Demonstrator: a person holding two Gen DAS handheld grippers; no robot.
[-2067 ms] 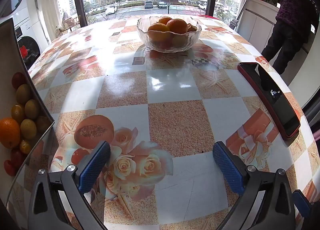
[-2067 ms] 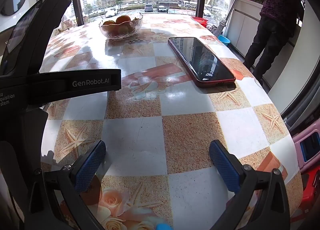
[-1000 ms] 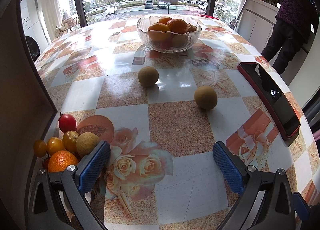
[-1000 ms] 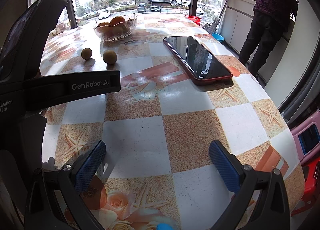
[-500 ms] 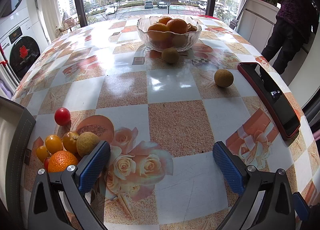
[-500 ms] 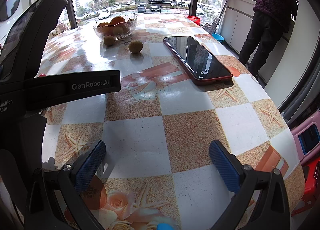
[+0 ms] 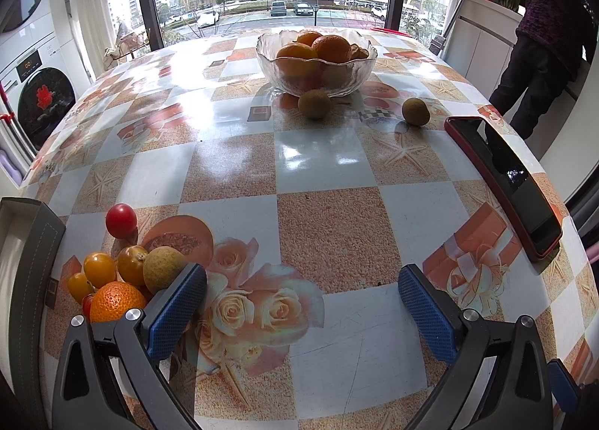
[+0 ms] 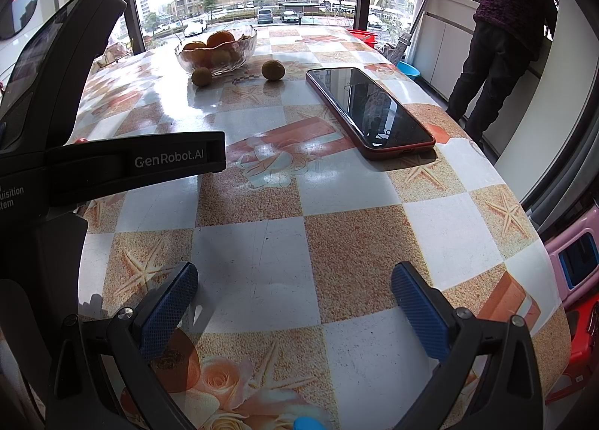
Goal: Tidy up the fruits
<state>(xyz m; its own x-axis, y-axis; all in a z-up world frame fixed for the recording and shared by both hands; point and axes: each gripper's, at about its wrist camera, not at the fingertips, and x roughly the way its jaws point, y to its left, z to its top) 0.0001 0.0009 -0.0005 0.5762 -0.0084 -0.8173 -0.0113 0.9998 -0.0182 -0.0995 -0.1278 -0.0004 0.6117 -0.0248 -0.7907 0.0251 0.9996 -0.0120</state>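
My left hand-held gripper (image 7: 301, 300): jaws spread wide, nothing between them, hovering low over the bench (image 7: 337, 235). My right hand-held gripper (image 8: 294, 299): likewise wide apart and holding nothing, above a bare checked patch.

Just beside my left gripper's left finger: a cluster of fruit, touching one another, made up of an orange (image 7: 116, 300), a tan round fruit (image 7: 163, 269) and small yellow-orange tomatoes (image 7: 99, 269). A red cherry tomato (image 7: 120, 220) sits near the cluster, slightly beyond it.

Far side of the bench: glass bowl (image 7: 316, 63) holding oranges (image 7: 331, 48). A brownish round fruit (image 7: 313, 104) lies against the bowl's near base; a second one (image 7: 415, 111) lies to its right, apart from the bowl, near the far end of the phone.

Right of centre: phone in a red case (image 8: 370, 111), flat, screen up.

Background: a person (image 8: 501, 36) standing at a counter, back turned; washing machine (image 7: 41, 93) at left.
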